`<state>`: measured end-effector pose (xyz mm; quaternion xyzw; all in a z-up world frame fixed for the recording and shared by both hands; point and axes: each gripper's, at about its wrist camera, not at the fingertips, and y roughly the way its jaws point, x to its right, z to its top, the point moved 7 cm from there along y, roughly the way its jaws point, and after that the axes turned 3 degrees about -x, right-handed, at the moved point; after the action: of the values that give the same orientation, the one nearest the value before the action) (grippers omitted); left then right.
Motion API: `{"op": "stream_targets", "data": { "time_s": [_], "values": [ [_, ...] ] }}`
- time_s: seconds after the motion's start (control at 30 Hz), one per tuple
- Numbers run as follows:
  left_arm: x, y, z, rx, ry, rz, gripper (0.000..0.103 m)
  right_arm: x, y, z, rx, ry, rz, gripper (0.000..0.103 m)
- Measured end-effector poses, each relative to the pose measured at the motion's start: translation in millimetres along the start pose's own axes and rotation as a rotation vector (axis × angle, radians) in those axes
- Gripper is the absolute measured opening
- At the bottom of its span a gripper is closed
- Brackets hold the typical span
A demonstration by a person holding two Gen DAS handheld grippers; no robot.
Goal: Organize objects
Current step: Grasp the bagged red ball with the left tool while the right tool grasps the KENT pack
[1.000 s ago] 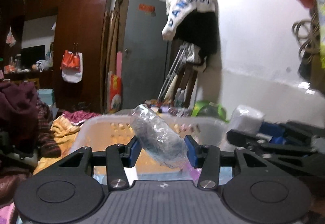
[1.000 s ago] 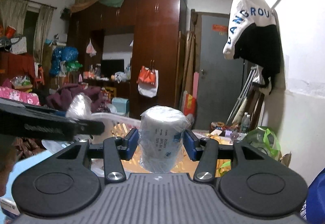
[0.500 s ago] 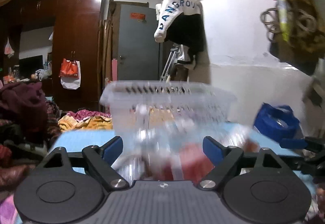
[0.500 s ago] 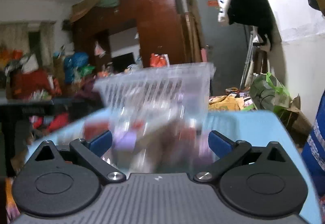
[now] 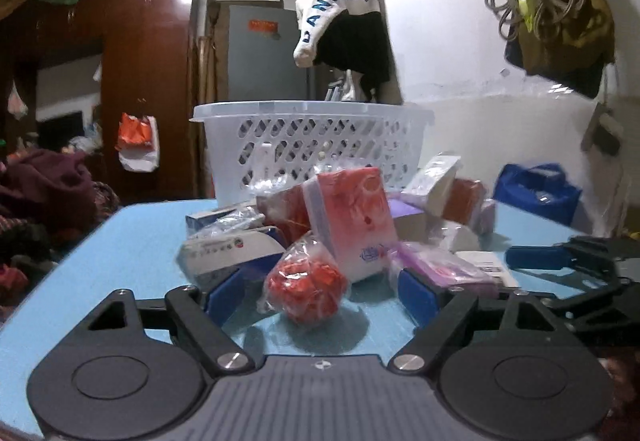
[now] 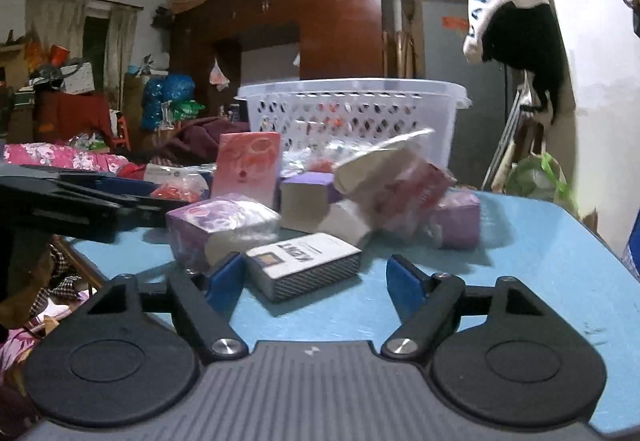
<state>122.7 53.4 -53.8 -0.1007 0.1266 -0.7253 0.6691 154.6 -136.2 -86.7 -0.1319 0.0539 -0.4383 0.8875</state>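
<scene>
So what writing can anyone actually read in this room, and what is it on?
"ANGROU": blue letters on the white garment hanging on the wall; its start is hidden in a fold.
Print on the small box lying between the right gripper's fingers: too blurred to read.
Orange notice on the grey door: too small.

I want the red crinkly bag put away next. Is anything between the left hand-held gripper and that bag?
Nothing visible: the bag of red pieces sits on the blue table right between the open left hand-held gripper fingers.

heaped packets [image 5: 352, 217] before the basket [image 5: 312, 145]; bare table [image 6: 532, 253] rightward
</scene>
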Motion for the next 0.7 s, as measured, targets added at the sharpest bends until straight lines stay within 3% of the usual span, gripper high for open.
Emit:
{"op": "stream_targets", "data": {
  "time_s": [0.07,0.1,0.13,0.2,0.33,0.4,0.43,0.57,0.6,0.7],
  "values": [
    [2,2,-2,0.004,-0.002,0.012,0.086,-2,-2,1,0.017,-0.015,0.018,0.071],
    [3,1,-5,0.004,-0.012,0.000,0.080,-1,-2,0,0.019,-0.013,0.024,0.063],
    [3,2,-6,-0.002,-0.016,-0.015,0.067,0,-2,0,0.018,-0.008,0.031,0.061],
    [3,4,-10,-0.030,-0.005,-0.018,0.053,3,-5,1,0.015,-0.001,0.044,0.057],
    [4,3,-12,-0.023,0.004,-0.021,0.054,7,-4,3,-0.002,0.021,0.044,0.059],
    [5,2,-11,-0.008,0.015,-0.011,0.059,5,0,5,0.000,0.007,0.014,0.080],
    [6,2,-10,-0.001,0.021,-0.007,0.065,3,3,3,0.003,0.004,0.004,0.085],
    [7,5,-6,0.020,0.039,0.021,0.070,0,12,2,0.005,0.009,0.026,0.083],
    [6,7,-6,0.015,0.033,0.014,0.070,1,12,2,0.006,0.010,0.032,0.073],
    [3,11,-9,-0.012,-0.007,-0.037,0.051,6,5,0,0.009,0.020,0.027,0.069]
  ]
}}
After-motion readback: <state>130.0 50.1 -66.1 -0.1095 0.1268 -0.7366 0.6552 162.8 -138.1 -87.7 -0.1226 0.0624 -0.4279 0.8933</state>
